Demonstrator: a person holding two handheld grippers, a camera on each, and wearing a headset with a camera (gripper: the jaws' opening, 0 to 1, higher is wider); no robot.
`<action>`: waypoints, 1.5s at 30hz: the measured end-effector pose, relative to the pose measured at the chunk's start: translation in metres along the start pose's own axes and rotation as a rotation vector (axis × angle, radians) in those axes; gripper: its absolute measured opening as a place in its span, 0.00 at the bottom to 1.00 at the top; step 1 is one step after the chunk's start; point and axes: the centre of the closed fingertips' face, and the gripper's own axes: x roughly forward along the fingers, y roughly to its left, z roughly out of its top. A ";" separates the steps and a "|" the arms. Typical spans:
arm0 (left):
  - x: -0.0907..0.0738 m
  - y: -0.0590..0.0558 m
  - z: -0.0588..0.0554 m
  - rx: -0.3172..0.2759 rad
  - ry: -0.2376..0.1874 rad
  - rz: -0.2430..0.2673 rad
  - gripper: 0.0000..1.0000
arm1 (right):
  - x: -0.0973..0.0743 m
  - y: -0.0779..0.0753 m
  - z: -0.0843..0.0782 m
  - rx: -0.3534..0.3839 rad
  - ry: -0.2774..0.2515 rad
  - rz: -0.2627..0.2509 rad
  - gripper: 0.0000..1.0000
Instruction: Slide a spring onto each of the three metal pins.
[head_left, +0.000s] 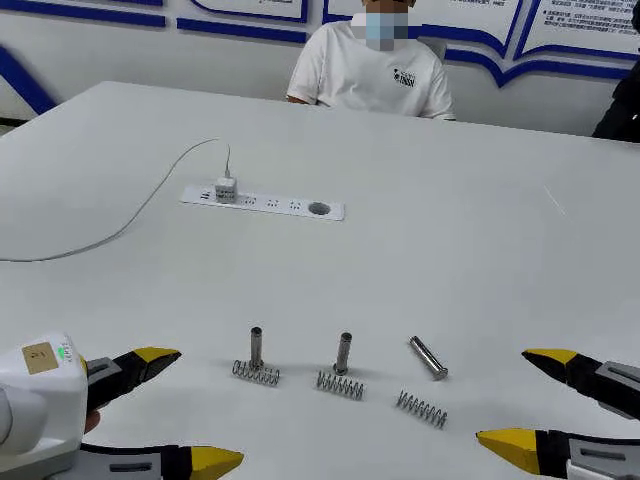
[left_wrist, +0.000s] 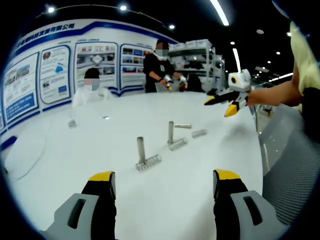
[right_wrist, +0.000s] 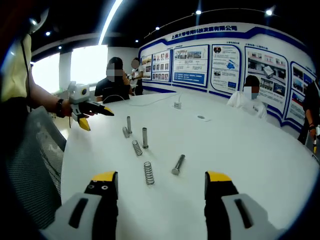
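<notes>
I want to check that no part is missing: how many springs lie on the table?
3. The left spring lies before the upright left pin, the middle spring before the upright middle pin, the right spring near the flat-lying right pin. None seems hidden.

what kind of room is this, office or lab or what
Probably a company meeting or demo room, not a workshop: a big white table with a power strip on it, blue-trimmed display boards along the walls, and shelves with boxes behind.
</notes>
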 end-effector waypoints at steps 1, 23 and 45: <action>0.000 -0.001 0.000 0.000 -0.001 -0.001 0.81 | 0.000 0.001 0.001 0.000 0.000 0.001 0.72; -0.002 0.000 0.002 0.005 -0.010 0.001 0.80 | 0.024 -0.017 0.018 0.089 0.058 -0.048 0.56; -0.001 -0.004 0.003 -0.005 -0.019 -0.006 0.79 | 0.087 -0.050 0.002 0.167 0.254 -0.169 0.26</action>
